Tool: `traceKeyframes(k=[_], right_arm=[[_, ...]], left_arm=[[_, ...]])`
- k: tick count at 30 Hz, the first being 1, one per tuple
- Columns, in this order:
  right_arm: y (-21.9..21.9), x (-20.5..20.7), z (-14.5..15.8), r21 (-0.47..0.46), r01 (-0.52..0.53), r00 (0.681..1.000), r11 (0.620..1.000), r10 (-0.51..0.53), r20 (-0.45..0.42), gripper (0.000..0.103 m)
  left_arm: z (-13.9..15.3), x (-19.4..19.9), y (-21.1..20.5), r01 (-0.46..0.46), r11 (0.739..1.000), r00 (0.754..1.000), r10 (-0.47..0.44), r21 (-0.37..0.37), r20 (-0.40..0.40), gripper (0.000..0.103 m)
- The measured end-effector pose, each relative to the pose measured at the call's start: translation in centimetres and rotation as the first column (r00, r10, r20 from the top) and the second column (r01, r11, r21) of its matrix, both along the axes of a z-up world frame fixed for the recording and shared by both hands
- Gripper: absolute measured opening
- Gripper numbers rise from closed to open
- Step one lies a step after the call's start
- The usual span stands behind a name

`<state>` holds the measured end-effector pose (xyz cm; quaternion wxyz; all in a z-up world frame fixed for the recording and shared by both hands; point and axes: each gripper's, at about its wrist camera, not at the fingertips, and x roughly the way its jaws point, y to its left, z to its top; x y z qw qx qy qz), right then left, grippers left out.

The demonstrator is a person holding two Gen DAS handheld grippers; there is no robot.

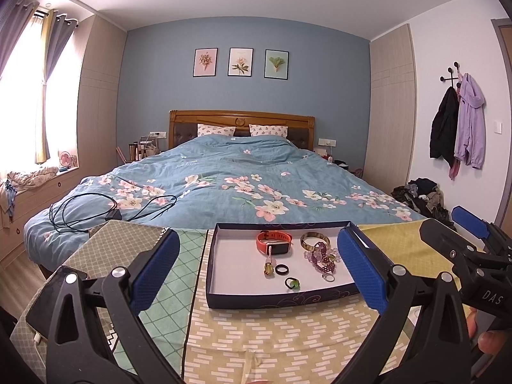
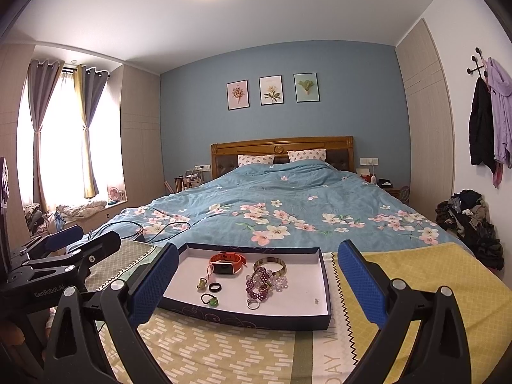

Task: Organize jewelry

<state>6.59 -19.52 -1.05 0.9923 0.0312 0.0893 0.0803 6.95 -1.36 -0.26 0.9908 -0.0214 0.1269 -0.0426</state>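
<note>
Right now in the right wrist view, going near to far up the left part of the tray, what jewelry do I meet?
Green ring → black ring → orange watch, all lying inside the tray. The small charm beside the black ring sits level with it, so I leave it out.

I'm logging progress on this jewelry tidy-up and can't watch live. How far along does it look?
Done: every visible piece, including the orange watch, bangle, purple beads and black ring, already lies in the box, though loosely and unsorted. In hand: nothing; the left gripper and right gripper hover open and empty. Left: any arranging inside the box.
</note>
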Motion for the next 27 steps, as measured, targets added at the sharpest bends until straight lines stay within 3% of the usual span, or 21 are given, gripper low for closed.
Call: traceKeyframes(k=[27], right_arm=[[-0.36, 0.71, -0.07, -0.017, -0.011, 0.999, 1.0, 0.011, -0.035, 0.096]], left_arm=[[-0.73, 0.06, 0.31, -0.002, 1.0, 0.999, 0.003, 0.029, -0.038, 0.097]])
